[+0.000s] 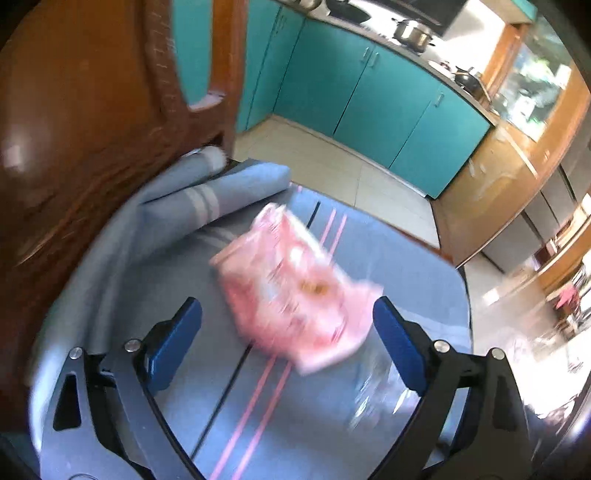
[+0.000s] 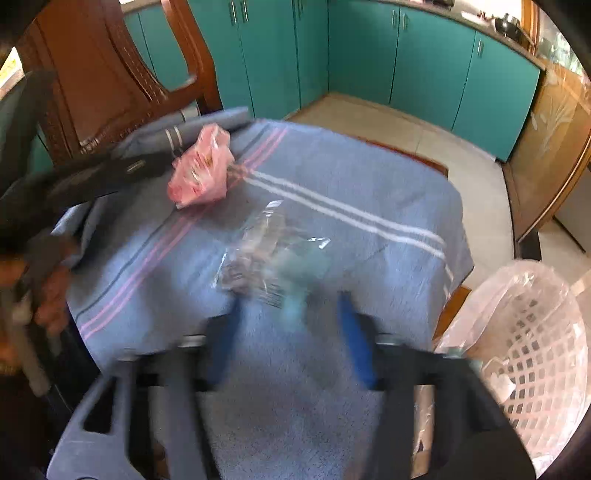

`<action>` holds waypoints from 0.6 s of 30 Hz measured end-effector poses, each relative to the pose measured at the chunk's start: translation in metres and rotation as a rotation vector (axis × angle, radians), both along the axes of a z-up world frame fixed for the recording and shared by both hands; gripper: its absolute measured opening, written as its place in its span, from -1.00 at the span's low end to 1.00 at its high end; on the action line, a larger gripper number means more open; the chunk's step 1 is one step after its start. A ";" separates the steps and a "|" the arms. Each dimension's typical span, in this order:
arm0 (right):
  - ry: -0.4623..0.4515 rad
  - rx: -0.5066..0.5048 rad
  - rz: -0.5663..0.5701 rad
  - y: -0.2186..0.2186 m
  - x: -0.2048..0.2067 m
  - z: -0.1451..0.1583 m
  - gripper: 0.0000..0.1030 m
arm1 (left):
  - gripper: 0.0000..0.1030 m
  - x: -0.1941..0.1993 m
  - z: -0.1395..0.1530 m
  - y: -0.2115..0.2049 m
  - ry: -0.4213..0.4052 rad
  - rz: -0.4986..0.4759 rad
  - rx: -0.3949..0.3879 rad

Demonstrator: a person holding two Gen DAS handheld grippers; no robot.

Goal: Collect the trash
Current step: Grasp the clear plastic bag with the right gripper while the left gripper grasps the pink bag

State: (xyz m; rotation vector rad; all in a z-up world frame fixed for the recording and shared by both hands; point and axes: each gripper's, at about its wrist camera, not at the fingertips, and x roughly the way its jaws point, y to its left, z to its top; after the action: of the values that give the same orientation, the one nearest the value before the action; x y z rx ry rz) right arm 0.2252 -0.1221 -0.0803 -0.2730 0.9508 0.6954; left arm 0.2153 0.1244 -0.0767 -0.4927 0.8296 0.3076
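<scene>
- Far left: brown wooden chair pushed against the counter's far edge, carved back and oval cut-out showing.
- Left edge of the right wrist view: a hand gripping the left gripper's handle, the gripper's dark body reaching in toward the pink wrapper.
- Counter draped in a blue-grey cloth with pink and white stripes; folded, bunched corner by the chair.
- Pink wrapper lying on the cloth near the chair, crumpled and blurred.
- Left gripper: blue fingers spread wide on either side of the pink wrapper, not pressing it.
- Clear wrapper flat on the cloth mid-counter, well apart from the pink one.
- Right gripper: fingers parted, nothing pinched, clear wrapper just beyond the tips; heavily blurred.
- Behind: teal cabinets wrapping the room's corner, pale tiled floor below.
- Steel pot on the kitchen worktop above the cabinets.
- Right: wooden panelling and a window.
- Far right, beside the counter: white lattice basket lined with a clear bag.
</scene>
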 end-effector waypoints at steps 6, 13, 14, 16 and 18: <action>-0.042 0.030 0.038 0.014 0.001 0.004 0.34 | 0.85 0.053 -0.028 0.016 0.188 0.077 -0.039; -0.037 -0.001 0.067 0.031 0.010 -0.011 0.34 | 0.23 0.045 -0.046 0.009 0.207 -0.018 0.032; -0.049 -0.013 0.070 0.035 0.011 -0.013 0.34 | 0.06 0.042 -0.046 0.008 0.200 -0.033 0.048; -0.074 -0.040 0.078 0.044 0.015 -0.016 0.37 | -0.07 0.030 -0.045 0.006 0.199 -0.061 0.063; -0.101 -0.058 0.081 0.052 0.016 -0.016 0.53 | -0.16 0.017 -0.041 0.004 0.195 -0.079 0.077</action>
State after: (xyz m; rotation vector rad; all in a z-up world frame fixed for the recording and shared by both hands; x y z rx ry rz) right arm 0.2417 -0.0697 -0.0966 -0.3962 0.8680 0.7223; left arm 0.2322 0.1284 -0.1173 -0.3603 1.0201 0.3164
